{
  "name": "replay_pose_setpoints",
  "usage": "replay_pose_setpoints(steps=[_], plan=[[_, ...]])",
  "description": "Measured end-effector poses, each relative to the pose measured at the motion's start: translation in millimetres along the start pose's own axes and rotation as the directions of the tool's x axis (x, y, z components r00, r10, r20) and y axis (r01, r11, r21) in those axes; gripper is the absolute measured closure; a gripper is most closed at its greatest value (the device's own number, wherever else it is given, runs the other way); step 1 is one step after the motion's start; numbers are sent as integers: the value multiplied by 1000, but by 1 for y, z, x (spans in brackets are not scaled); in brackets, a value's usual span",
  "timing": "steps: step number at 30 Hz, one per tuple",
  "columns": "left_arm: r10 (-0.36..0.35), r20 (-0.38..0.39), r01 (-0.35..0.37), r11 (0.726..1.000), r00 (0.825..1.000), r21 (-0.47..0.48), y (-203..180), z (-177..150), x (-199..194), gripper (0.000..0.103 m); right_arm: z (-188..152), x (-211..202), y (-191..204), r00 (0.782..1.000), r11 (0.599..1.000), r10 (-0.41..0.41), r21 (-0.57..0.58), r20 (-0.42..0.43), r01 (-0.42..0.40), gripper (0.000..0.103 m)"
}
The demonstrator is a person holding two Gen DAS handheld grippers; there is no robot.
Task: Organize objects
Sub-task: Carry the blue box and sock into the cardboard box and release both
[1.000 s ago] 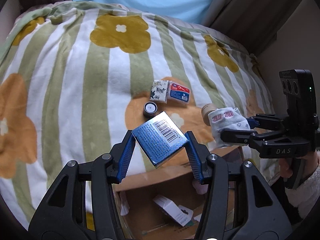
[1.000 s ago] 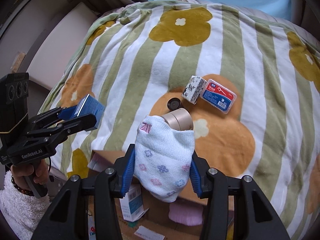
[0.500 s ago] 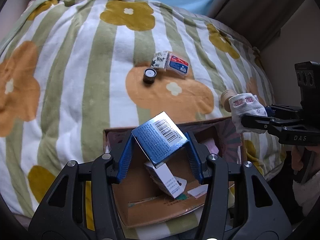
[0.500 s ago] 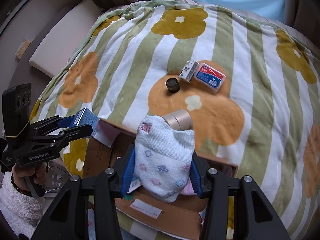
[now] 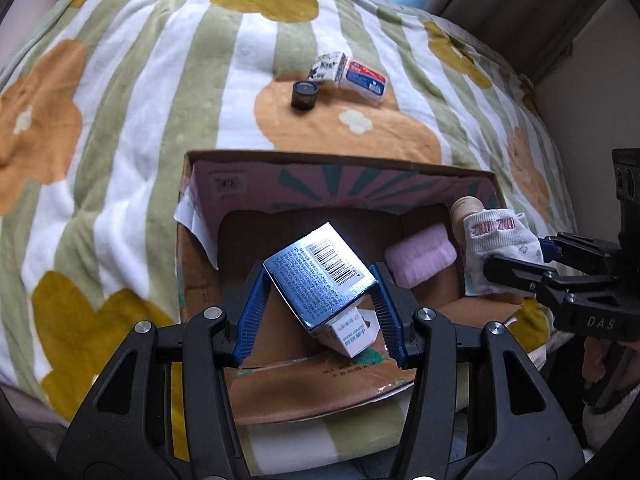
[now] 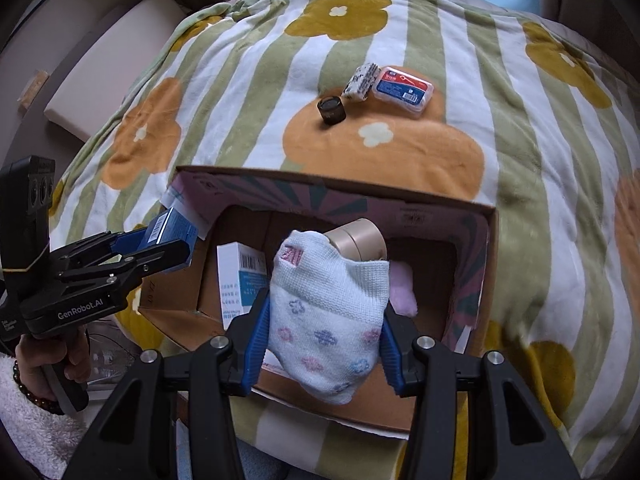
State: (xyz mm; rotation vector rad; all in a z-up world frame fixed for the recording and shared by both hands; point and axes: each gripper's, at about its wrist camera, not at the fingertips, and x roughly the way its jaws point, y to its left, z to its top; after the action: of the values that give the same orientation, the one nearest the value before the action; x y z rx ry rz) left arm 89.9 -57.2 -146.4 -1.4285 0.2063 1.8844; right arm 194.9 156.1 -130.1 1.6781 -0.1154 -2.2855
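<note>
Left gripper clamped on blue box; right gripper clamped on white sock covering a tan bottle. Both hang over cardboard box at blanket's near edge. Bottle mostly hidden. A second ago both were above open blanket.

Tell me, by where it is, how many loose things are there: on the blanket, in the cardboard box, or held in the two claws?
On the blanket: 3, the dark jar, patterned packet, red-and-blue case.
In the cardboard box: 2, the white carton, pink roll.
Held: 2, the blue box, sock-wrapped bottle.
Total: 7
</note>
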Motion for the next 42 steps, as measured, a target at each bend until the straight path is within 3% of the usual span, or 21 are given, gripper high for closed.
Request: replay_pose_setpoints(steps=[11, 14, 15, 16, 17, 18, 42], plan=[[62, -3, -62, 998, 998, -19, -4, -6, 10, 56, -11, 10, 12, 1000, 998, -1, -55, 19, 2, 58], [35, -22, -36, 998, 999, -51, 0, -8, 14, 53, -12, 16, 16, 1000, 997, 2, -81, 17, -1, 55], [34, -24, -36, 997, 999, -63, 1, -9, 15, 46, -13, 17, 17, 1000, 996, 0, -87, 15, 1, 49], [33, -23, -34, 997, 999, -68, 2, -9, 15, 38, -13, 19, 18, 1000, 996, -2, -89, 14, 3, 37], [29, -21, -30, 997, 999, -73, 3, -10, 14, 18, -15, 19, 18, 1000, 996, 0, -91, 22, 2, 29], [24, -12, -25, 997, 1000, -79, 4, -11, 12, 6, -16, 18, 18, 999, 996, 5, -95, 31, -2, 19], [38, 2, -38, 999, 999, -29, -3, 3, 1, 6, -19, 0, -1, 997, 998, -53, -26, 52, 54, 19]])
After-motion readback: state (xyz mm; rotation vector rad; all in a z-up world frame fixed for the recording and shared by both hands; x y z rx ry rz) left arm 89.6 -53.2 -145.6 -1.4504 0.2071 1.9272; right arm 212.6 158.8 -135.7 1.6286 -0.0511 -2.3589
